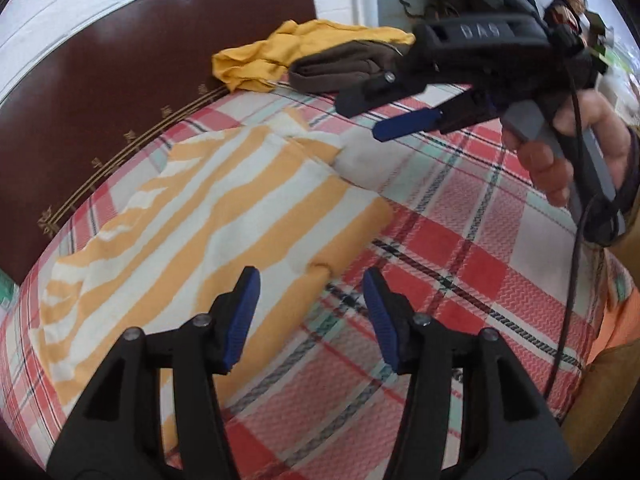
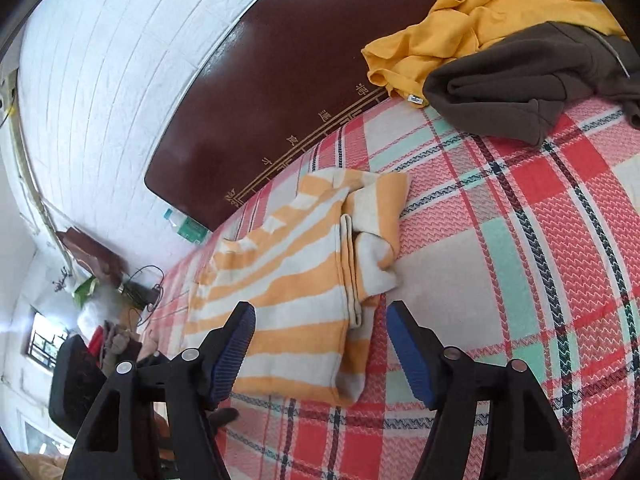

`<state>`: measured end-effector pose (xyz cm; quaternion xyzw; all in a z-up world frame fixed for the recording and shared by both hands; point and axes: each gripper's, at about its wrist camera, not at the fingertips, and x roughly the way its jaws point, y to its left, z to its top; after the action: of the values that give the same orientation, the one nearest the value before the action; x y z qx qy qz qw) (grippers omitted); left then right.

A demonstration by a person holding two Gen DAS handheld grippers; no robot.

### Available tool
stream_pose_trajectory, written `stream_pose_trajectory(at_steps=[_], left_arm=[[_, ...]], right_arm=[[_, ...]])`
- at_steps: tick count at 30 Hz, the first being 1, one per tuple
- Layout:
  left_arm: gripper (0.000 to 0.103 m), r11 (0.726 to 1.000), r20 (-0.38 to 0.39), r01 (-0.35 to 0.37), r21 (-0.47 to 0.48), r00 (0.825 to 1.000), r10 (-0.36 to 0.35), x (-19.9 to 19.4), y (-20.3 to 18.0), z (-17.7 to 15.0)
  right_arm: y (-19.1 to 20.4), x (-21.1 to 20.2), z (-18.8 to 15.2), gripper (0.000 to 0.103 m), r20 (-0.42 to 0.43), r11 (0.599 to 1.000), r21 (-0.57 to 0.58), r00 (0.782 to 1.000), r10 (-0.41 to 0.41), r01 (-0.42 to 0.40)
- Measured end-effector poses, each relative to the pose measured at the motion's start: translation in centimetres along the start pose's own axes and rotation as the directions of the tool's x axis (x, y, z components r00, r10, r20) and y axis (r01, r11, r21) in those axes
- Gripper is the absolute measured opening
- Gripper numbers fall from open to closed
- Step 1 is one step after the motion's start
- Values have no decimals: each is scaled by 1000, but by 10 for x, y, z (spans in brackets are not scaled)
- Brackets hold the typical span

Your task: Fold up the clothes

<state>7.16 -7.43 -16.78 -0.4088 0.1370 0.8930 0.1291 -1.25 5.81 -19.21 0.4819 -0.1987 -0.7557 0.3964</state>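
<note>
Blue-padded left gripper and right gripper both hang spread and empty over the plaid-covered bed. The orange-and-white striped knit garment, partly folded, lies just ahead of both, long axis running toward the dark headboard; crumpled yellow and brown garments lie beyond.

wall: white brick | headboard: dark brown | window: possibly barred

Striped garment on bedsheet before headboard; clothes pile well right.
</note>
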Motion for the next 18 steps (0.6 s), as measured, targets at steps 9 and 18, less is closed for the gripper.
stream_pose_trajectory(at_steps=[9,18], left_arm=[[56,992,-88,-51,116,994,62,48,-23,14],[14,965,-68,74,-253,993,-94,45,25,16]], right_arm=[[-23,12,12,73,-23,997,68,999,30,-29],[-24,66,43,78,-96,998,62,995,30,-24]])
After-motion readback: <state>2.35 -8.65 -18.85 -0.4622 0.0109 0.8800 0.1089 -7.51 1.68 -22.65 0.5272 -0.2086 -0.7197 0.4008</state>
